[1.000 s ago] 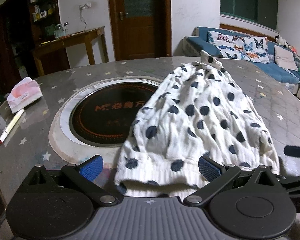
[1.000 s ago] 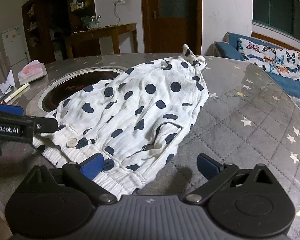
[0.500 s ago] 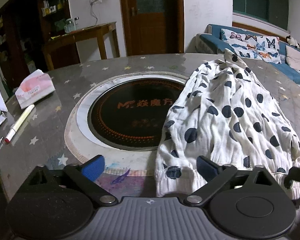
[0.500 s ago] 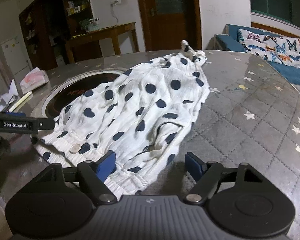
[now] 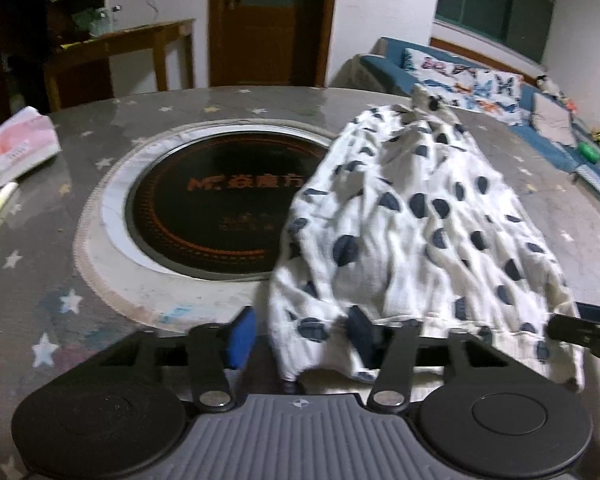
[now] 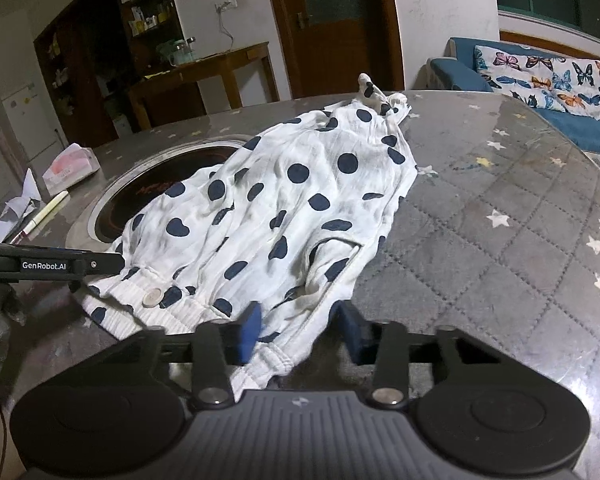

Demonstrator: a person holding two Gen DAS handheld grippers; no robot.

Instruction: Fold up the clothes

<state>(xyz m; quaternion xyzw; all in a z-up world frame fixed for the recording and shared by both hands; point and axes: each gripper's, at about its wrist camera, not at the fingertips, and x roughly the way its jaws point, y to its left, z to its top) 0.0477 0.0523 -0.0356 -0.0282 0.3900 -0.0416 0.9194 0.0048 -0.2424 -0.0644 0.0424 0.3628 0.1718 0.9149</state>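
Polka-dot garment [image 6: 300, 208] flat on worktop [image 6: 500, 216], long axis running away, waistband near, both tongs [image 5: 300, 336] [image 6: 300, 328] part-closed astride waistband, grip uncertain

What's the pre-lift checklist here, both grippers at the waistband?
1. Left gripper over the near hem of the white dark-dotted garment: ok, cloth sits between its fingers.
2. Left jaws clamped: not ok, a gap shows.
3. Right gripper over the ribbed waistband: ok, cloth between its fingers.
4. Right jaws clamped: not ok, open.
5. Garment lying flat: not ok, wrinkled, partly covering the round black inset cooktop.
6. Single or double layer in each bite: cannot tell.
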